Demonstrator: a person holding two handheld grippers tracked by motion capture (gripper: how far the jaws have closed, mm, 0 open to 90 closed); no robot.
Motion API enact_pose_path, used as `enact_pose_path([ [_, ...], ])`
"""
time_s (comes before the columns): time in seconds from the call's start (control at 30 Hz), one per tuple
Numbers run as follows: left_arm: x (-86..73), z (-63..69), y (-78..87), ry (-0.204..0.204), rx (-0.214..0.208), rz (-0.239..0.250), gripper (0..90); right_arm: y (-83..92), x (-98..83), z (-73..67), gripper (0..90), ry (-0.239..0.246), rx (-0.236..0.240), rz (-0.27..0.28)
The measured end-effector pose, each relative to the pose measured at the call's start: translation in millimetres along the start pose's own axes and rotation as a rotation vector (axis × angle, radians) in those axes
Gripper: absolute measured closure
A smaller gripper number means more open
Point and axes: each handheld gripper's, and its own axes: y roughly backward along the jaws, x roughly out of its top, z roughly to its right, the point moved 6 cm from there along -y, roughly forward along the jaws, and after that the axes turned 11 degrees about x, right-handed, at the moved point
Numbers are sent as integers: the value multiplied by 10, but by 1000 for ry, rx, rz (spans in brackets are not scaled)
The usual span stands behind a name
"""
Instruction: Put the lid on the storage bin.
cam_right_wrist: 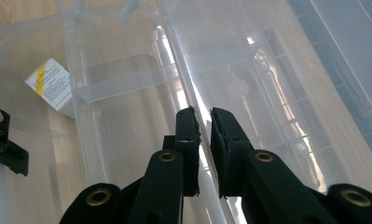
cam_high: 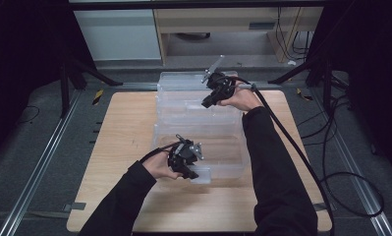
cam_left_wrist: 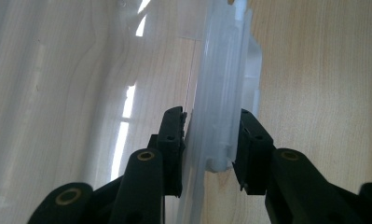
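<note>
From above, a clear plastic box (cam_high: 223, 147) sits on the wooden table (cam_high: 120, 147), and a clear lid (cam_high: 183, 105) lies just behind it, touching its far side. The left gripper (cam_high: 187, 169) is at the box's near edge, by a handle that sticks out. The right gripper (cam_high: 210, 101) is at the far side, where the box and the lid meet.

In the left gripper view, the left gripper (cam_left_wrist: 210, 144) has its two black jaws partly closed, one on each side of the box's rim and handle (cam_left_wrist: 221, 107). The pads press on the plastic, so it has hold of the box.

In the right gripper view, the right gripper (cam_right_wrist: 205, 116) has its jaws almost together. A thin clear edge (cam_right_wrist: 193, 93) runs up between them. The jaws pinch that edge. A white and yellow sticker (cam_right_wrist: 50, 83) is on the plastic to the left.
</note>
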Motion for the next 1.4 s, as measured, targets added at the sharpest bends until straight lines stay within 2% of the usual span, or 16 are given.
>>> enact_pose_path([
  [0.3, 6, 0, -1, 1, 6, -14, 669, 2, 35, -23, 838, 4, 11, -33],
  [0.57, 9, 0, -4, 9, 6, -16, 671, 25, 45, -71, 851, 13, 30, -32],
  [0.63, 11, 4, -7, 18, 3, -12, 671, 34, 52, -104, 854, 19, 29, -35],
  [0.93, 13, 5, -20, 15, -8, -9, 670, 82, 61, -253, 866, 62, 39, -44],
  [0.97, 7, -8, -15, -1, -6, -19, 670, 86, 58, -271, 867, 65, 37, -47],
  [1.0, 7, -6, -15, -1, -6, -19, 670, 89, 57, -288, 868, 70, 36, -44],
  [1.27, 16, 18, -26, 21, -10, -10, 670, 126, 35, -442, 875, 96, 33, -51],
  [1.4, 15, 14, -26, 19, -13, -13, 670, 136, 13, -503, 878, 102, 28, -48],
])
